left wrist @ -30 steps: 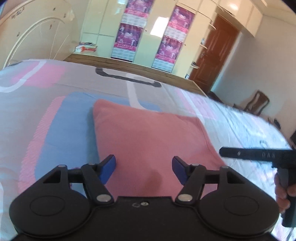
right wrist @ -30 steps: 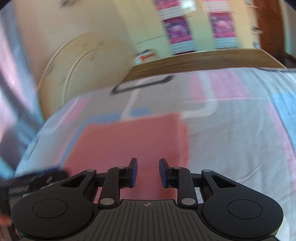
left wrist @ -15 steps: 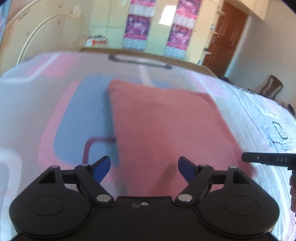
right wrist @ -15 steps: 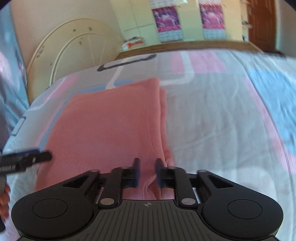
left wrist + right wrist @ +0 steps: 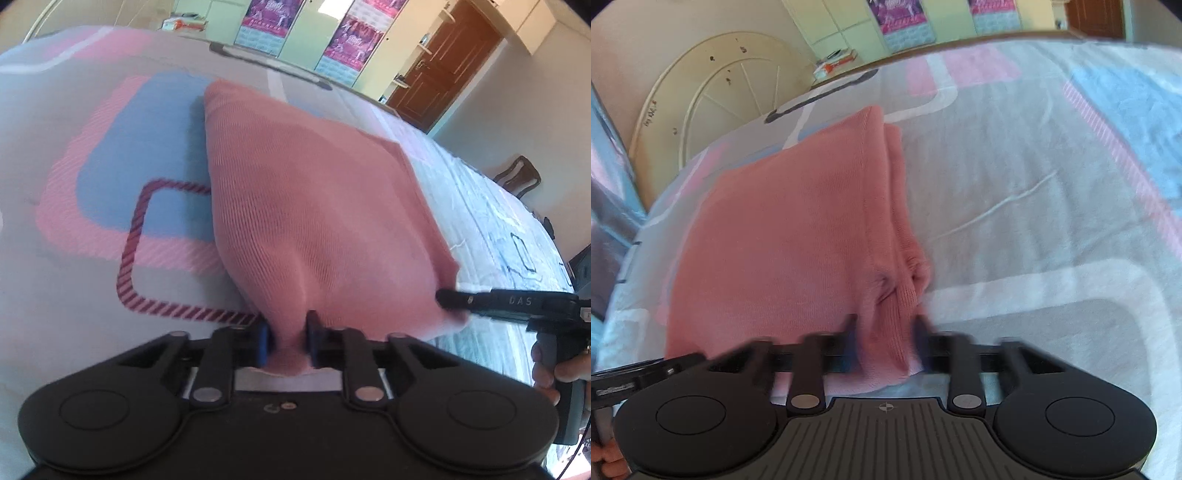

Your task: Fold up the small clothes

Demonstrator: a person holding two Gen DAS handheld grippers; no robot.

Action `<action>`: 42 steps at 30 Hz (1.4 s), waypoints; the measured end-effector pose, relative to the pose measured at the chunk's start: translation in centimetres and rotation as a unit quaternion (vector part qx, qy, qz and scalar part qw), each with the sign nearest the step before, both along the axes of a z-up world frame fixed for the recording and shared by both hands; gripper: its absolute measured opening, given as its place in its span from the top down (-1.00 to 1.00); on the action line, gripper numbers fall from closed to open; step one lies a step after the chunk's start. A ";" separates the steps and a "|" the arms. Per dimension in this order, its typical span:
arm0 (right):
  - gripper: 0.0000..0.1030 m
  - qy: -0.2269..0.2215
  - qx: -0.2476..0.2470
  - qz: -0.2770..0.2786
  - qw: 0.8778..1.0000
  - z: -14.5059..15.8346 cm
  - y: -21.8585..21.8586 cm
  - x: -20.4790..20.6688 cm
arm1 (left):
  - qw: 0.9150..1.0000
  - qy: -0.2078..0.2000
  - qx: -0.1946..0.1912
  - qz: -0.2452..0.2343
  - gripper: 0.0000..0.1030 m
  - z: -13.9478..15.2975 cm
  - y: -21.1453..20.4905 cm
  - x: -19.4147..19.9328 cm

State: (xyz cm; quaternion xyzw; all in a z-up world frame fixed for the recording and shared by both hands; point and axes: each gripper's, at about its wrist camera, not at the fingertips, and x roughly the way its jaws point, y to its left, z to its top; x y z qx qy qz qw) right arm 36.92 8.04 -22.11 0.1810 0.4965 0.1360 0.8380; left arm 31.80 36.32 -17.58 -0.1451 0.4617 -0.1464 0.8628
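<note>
1. The pink knit garment (image 5: 317,206) lies on the patterned bedspread (image 5: 92,155), already folded into a layered rectangle.
2. The left gripper (image 5: 286,341) pinches the garment's near left corner.
3. The right gripper (image 5: 886,343) pinches the near right corner, where the doubled edges bunch.
4. Judging by this, another fold remains: carrying the near edge toward the far edge.

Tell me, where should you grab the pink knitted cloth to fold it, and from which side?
Grab the pink knitted cloth by its two near corners, coming in low from the near edge. It lies flat on the bedsheet, so only edges give the fingers something to pinch. The left gripper and right gripper each already have a near corner bunched between their fingers.
</note>
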 end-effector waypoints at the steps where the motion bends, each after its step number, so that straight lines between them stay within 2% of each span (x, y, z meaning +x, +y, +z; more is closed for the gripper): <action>1: 0.68 0.008 0.012 -0.008 1.000 0.0 -0.1 -0.2 | 1.000 -0.007 -0.004 0.001 0.73 0.5 0.0 -0.1; 3: 0.72 0.012 0.039 -0.012 0.999 0.6 -0.3 -0.5 | 1.000 -0.028 -0.002 -0.002 0.74 1.9 0.5 -0.5; 4: 0.72 0.015 0.068 -0.014 0.998 0.8 -0.5 -0.8 | 0.999 -0.034 0.001 -0.006 0.75 2.4 0.8 -0.7; 5: 0.72 0.016 0.087 -0.016 0.996 1.0 -0.7 -1.0 | 0.999 -0.035 0.005 -0.008 0.75 2.6 1.1 -0.9; 7: 0.72 0.026 0.093 -0.016 0.995 0.8 -0.8 -1.4 | 1.000 -0.021 0.017 -0.008 0.75 1.8 1.6 -0.8; 9: 0.71 0.021 0.037 -0.014 0.999 0.2 -0.3 -1.6 | 0.999 -0.004 0.034 -0.017 0.71 0.3 1.2 -1.0; 11: 0.71 0.002 -0.004 -0.004 1.000 0.3 0.2 -1.9 | 0.998 -0.018 0.058 -0.020 0.62 0.2 0.2 -1.5; 12: 0.71 -0.012 -0.029 0.003 0.999 0.8 0.7 -2.0 | 0.997 -0.023 0.064 -0.019 0.46 0.5 -0.2 -1.7; 13: 0.71 -0.029 -0.058 0.015 0.998 1.3 1.3 -2.3 | 0.997 -0.026 0.073 -0.012 0.40 0.9 -0.5 -1.9; 14: 0.71 -0.041 -0.077 0.024 0.996 1.7 1.8 -2.5 | 0.996 -0.030 0.079 -0.005 0.19 1.1 -0.5 -2.1; 15: 0.71 -0.046 -0.084 0.029 0.995 1.9 2.1 -2.7 | 0.996 -0.037 0.083 0.004 -0.10 1.6 -0.5 -2.4; 16: 0.71 -0.052 -0.088 0.029 0.994 2.3 2.3 -3.0 | 0.995 -0.048 0.084 0.013 -0.22 2.1 -0.4 -2.8; 19: 0.71 -0.084 -0.103 0.023 0.991 3.6 2.9 -3.8 | 0.991 -0.086 0.095 0.027 -0.28 4.0 -0.5 -3.7; 21: 0.71 -0.103 -0.102 0.024 0.989 4.3 3.6 -4.6 | 0.991 -0.095 0.096 0.019 -0.31 4.5 -1.3 -3.8; 24: 0.71 -0.096 -0.101 0.043 0.989 3.6 5.1 -4.4 | 0.992 -0.079 0.103 -0.001 -0.36 3.9 -3.2 -2.7; 26: 0.71 -0.072 -0.114 0.047 0.990 2.4 5.3 -4.1 | 0.990 -0.072 0.124 -0.007 -0.44 2.8 -4.4 -2.6; 28: 0.71 -0.053 -0.120 0.041 0.991 1.6 4.9 -4.0 | 0.988 -0.055 0.143 0.000 -0.43 2.2 -4.8 -2.3; 31: 0.68 -0.062 -0.105 0.040 0.992 2.4 4.3 -4.4 | 0.988 -0.053 0.145 0.018 -0.50 2.8 -4.9 -2.7; 32: 0.58 -0.069 -0.101 0.044 0.992 2.8 4.1 -4.8 | 0.987 -0.055 0.147 0.026 -0.62 3.0 -4.8 -3.1; 33: 0.30 -0.074 -0.097 0.047 0.991 3.3 3.9 -5.2 | 0.987 -0.055 0.148 0.037 -0.76 3.5 -4.8 -3.5; 35: -0.09 -0.089 -0.090 0.047 0.991 4.5 3.2 -6.3 | 0.986 -0.057 0.149 0.053 -0.90 4.6 -5.0 -4.4; 37: -0.15 -0.110 -0.086 0.055 0.989 5.9 3.0 -7.5 | 0.985 -0.052 0.153 0.065 -0.99 5.5 -5.6 -5.2; 42: -0.34 -0.131 -0.083 0.084 0.984 8.5 2.1 -10.5 | 0.983 -0.037 0.158 0.087 -0.99 7.9 -7.5 -7.3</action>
